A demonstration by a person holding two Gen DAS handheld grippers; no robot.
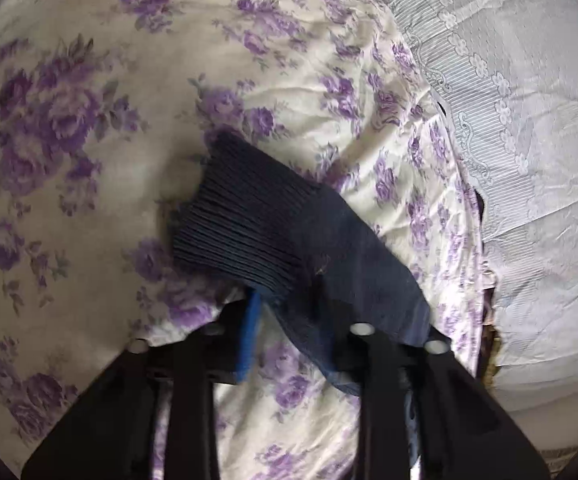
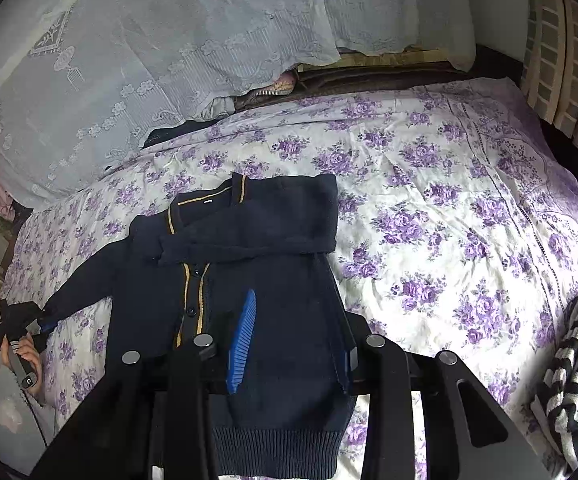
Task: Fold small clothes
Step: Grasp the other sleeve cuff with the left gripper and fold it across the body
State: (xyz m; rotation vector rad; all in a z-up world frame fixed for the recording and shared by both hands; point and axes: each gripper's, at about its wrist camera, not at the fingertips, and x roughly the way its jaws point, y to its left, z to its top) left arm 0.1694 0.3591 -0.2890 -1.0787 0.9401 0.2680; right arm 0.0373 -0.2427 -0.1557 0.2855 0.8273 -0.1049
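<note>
A navy cardigan (image 2: pixel 273 304) with yellow trim and buttons lies flat on the floral bedsheet (image 2: pixel 429 208). One sleeve (image 2: pixel 249 236) is folded across its chest. The other sleeve (image 2: pixel 85 292) stretches out to the left, where my left gripper (image 2: pixel 23 320) has its end. In the left wrist view, that sleeve (image 1: pixel 273 220) runs between the fingers of my left gripper (image 1: pixel 289 308), which is shut on it. Its ribbed cuff sticks out past the fingertips. My right gripper (image 2: pixel 295 344) hovers open above the cardigan's lower body, and its blue pads (image 2: pixel 243 344) hold nothing.
A white lace cover (image 2: pixel 149 60) drapes over bedding at the back, also seen as lace cover (image 1: pixel 529 120) on the right. A black-and-white striped garment (image 2: pixel 573 368) lies at the bed's right edge. A person's hand (image 2: pixel 25 356) grips the left tool's handle.
</note>
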